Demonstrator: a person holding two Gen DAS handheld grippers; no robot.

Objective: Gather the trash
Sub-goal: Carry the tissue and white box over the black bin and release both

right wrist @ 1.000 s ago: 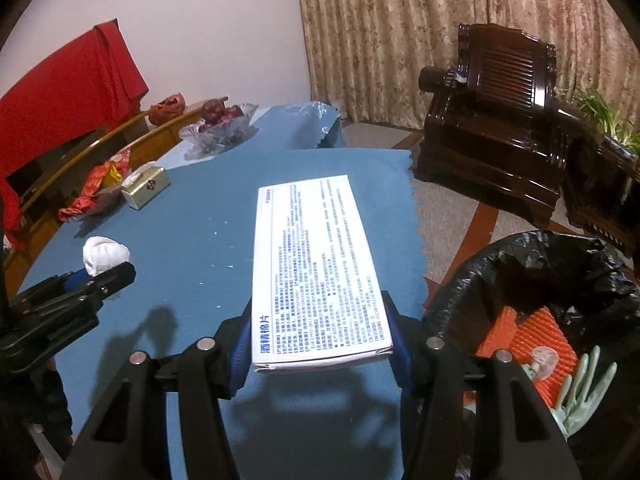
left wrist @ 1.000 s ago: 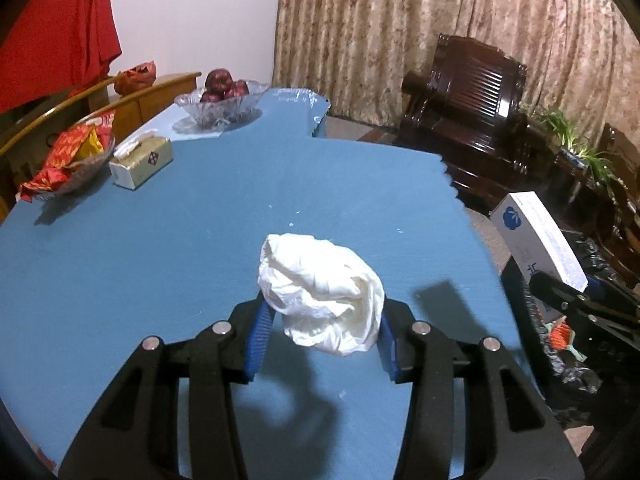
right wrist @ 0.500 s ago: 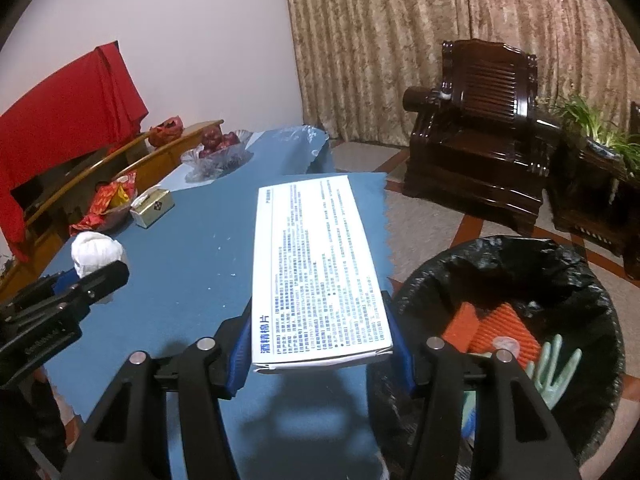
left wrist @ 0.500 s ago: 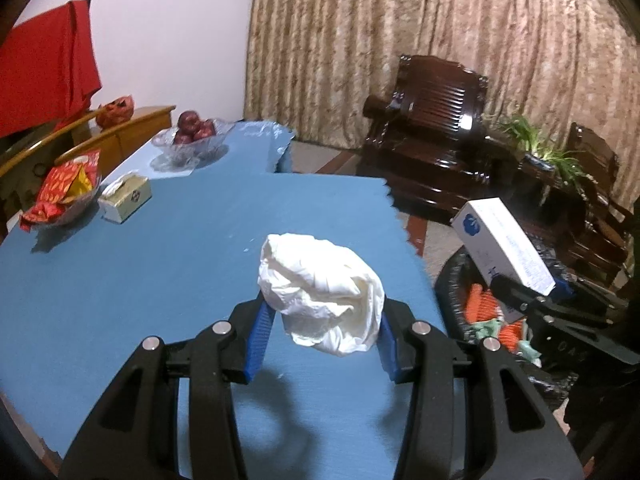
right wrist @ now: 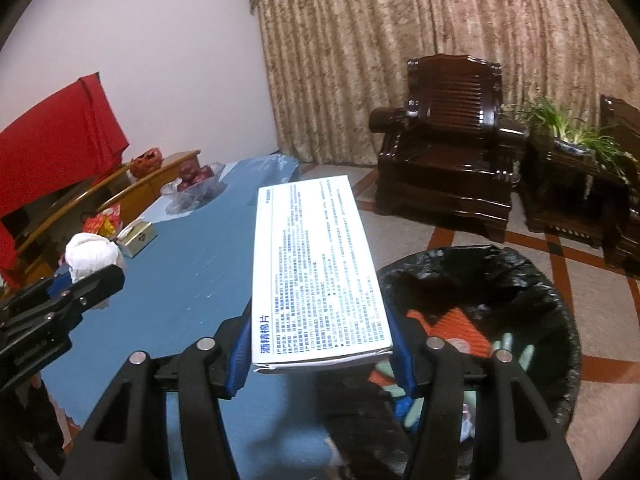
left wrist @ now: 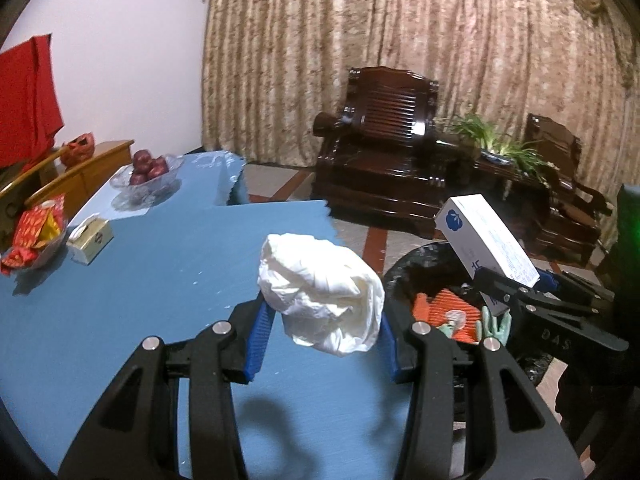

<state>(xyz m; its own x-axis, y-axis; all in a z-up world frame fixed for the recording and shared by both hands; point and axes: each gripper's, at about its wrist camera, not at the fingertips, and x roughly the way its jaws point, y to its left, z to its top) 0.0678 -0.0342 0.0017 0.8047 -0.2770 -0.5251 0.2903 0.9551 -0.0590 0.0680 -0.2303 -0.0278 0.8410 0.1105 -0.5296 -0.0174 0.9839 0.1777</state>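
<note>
Grippers both angled downward past the blue table edge. Left gripper clamped on one crumpled white tissue wad, held above the table's edge beside the black-lined trash bin. Right gripper clamped on one white printed box, over the bin's near rim. Elsewhere on the table: one fruit bowl, one tissue box, one snack dish.

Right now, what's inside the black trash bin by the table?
Inside the trash bin lie orange ridged pieces and a pale green glove. The white box in the right hand-held gripper covers the bin's near side, so anything there is hidden.
</note>
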